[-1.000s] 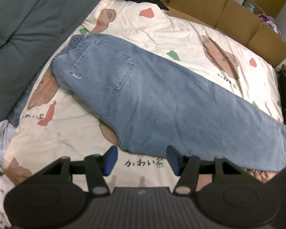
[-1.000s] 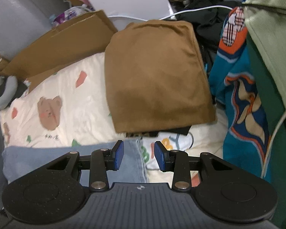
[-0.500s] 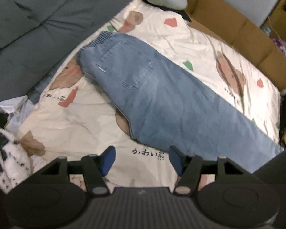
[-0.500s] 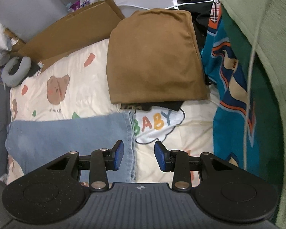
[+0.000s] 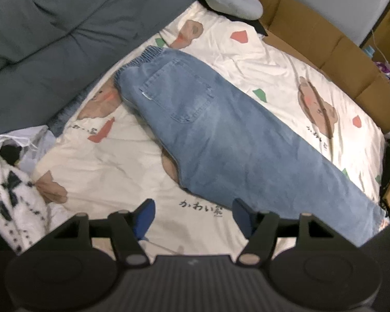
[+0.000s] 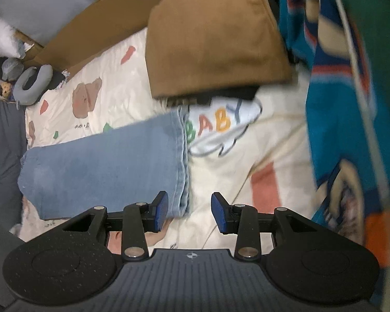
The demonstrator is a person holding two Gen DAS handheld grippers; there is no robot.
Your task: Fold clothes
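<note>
Blue jeans (image 5: 221,135) lie folded lengthwise on a cream bear-print bedsheet (image 5: 111,156), waistband at the far left, leg hems at the right. My left gripper (image 5: 193,214) hovers above the sheet near the jeans' crotch edge, its jaws opening, nothing between them. In the right wrist view the jeans' hem end (image 6: 179,161) lies just ahead of my right gripper (image 6: 189,212). Its jaws are opening, with the hem corner close to the left finger but not pinched.
A grey sofa (image 5: 52,31) borders the sheet on the left. Cardboard (image 5: 338,52) lines the far side. A folded brown garment (image 6: 210,33) on dark clothes lies beyond the hems. Teal and green clothing (image 6: 351,104) hangs at right. A black-and-white garment (image 5: 5,197) lies at left.
The right gripper came down and forward to the jeans' hem, which now lies at its fingertips, and its jaws widened. The left gripper rose slightly and rolled, opening a little.
</note>
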